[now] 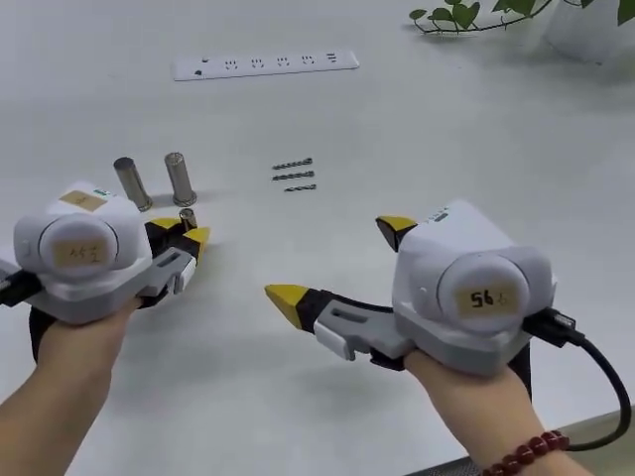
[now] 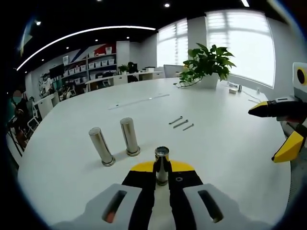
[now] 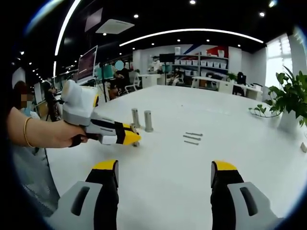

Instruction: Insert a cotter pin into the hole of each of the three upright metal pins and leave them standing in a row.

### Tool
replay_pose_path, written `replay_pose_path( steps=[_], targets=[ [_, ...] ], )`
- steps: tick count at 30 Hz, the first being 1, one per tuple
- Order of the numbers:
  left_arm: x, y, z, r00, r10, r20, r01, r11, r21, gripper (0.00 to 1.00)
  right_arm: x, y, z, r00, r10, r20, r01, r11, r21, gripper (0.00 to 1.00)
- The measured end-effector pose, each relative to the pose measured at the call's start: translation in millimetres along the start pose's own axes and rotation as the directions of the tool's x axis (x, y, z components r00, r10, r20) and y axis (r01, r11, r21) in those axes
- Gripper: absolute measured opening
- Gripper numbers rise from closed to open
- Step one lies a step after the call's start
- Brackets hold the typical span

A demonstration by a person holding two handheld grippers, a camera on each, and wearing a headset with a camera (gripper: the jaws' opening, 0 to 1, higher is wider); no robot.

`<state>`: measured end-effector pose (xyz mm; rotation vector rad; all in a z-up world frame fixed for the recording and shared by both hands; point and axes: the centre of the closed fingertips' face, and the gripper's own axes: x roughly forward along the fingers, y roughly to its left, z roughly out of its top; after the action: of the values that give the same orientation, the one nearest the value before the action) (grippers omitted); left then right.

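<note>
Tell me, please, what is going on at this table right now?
A person holds a gripper in each hand over a white table. The left gripper has its jaws shut on one upright metal pin, with two more pins standing just beside it. The right gripper hangs open and empty above the table. Three cotter pins lie loose farther out, none yet in a pin.

Left gripper [image 1: 189,233] clamped on metal pin [image 1: 188,215]; right gripper [image 1: 341,263] spread wide; two upright pins [image 1: 180,178] behind; cotter pins [image 1: 295,176] well apart.
</note>
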<state>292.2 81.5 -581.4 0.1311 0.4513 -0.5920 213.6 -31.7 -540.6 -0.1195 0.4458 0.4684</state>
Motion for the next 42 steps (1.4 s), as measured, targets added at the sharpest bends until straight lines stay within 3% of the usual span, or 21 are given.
replay_pose_path(
  steps=[5,13,21,26,29,31,36,39,42],
  targets=[
    [-0.2,-0.5,-0.1,1.0,-0.002,0.0,0.002,1.0,-0.002,0.07,-0.1,-0.1,0.5,1.0,0.0,0.001,0.0,1.0,0.001,0.76],
    [-0.8,-0.3,0.3,0.9999,-0.009,-0.005,0.009,1.0,-0.009,0.21,-3.4,-4.8,2.5,1.0,-0.007,0.003,0.007,1.0,0.028,0.74],
    [-14.0,3.8,4.9,0.9999,-0.003,-0.015,0.003,1.0,0.013,0.4,-4.7,-12.1,-5.7,0.9968,0.028,-0.075,-0.027,0.999,0.019,0.64],
    [-22.8,6.0,6.3,0.9996,0.005,-0.026,-0.005,1.0,-0.013,0.51,-1.7,-17.6,4.1,0.992,0.065,-0.108,-0.075,0.994,-0.084,0.57],
    [-28.9,5.1,9.0,0.9996,0.009,-0.026,-0.009,1.0,-0.02,0.59,1.9,-23.4,6.9,0.9866,0.065,-0.149,-0.094,0.977,-0.19,0.54],
    [-33.6,4.2,9.9,0.9996,0.01,-0.028,-0.011,1.0,-0.022,0.63,4.6,-23.8,11.0,0.9854,0.082,-0.149,-0.109,0.977,-0.184,0.49],
    [-43.0,1.9,9.3,0.9992,0.006,-0.04,-0.007,1.0,-0.027,0.71,13.6,-26.1,16.5,0.9746,0.13,-0.182,-0.168,0.962,-0.213,0.42],
    [-49.8,1.0,6.2,0.9981,-0.003,-0.061,0.0,0.999,-0.039,0.75,20.4,-24.4,18.5,0.9579,0.177,-0.227,-0.234,0.938,-0.256,0.36],
    [-55.5,0.8,6.0,0.9983,-0.002,-0.058,-0.001,0.999,-0.04,0.78,30.8,-27.5,18.6,0.9418,0.204,-0.267,-0.277,0.921,-0.273,0.34]
  ],
)
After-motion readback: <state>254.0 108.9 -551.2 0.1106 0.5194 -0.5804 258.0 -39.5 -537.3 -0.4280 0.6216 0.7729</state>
